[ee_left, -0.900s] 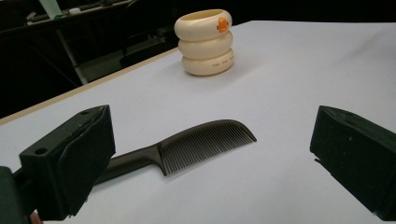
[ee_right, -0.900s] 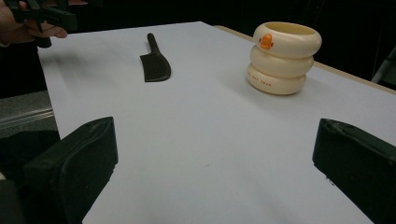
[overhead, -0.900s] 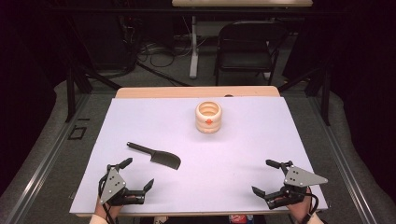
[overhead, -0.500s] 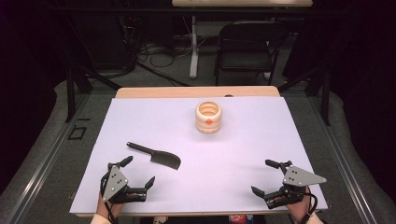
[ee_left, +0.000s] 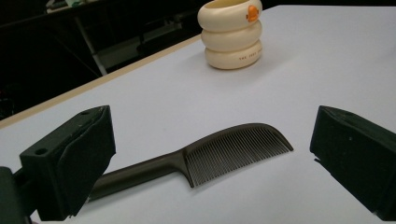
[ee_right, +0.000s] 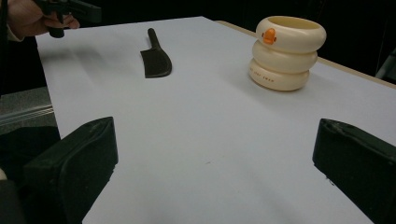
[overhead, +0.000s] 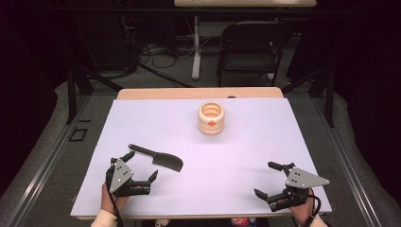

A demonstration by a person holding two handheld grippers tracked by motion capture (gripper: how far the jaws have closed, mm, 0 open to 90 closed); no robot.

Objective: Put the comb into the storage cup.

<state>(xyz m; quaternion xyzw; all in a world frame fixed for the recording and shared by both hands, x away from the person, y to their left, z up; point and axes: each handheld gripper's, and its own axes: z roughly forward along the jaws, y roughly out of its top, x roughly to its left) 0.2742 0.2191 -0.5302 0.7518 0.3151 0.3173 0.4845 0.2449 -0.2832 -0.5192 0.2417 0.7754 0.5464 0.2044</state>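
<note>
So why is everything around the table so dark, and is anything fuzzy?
High view: light falls on the white table, the room behind stays dim. Left gripper view: the comb looks sharp, the near jaws soft. Right gripper view: the cream cup casts a faint shadow.

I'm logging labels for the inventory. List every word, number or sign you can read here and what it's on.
Small dark print on the bottom ring of the cream ringed cup: too small and blurred to read.
Orange duck-like sign on the cup's top ring: a picture, no words.
Comb: no text visible.
</note>
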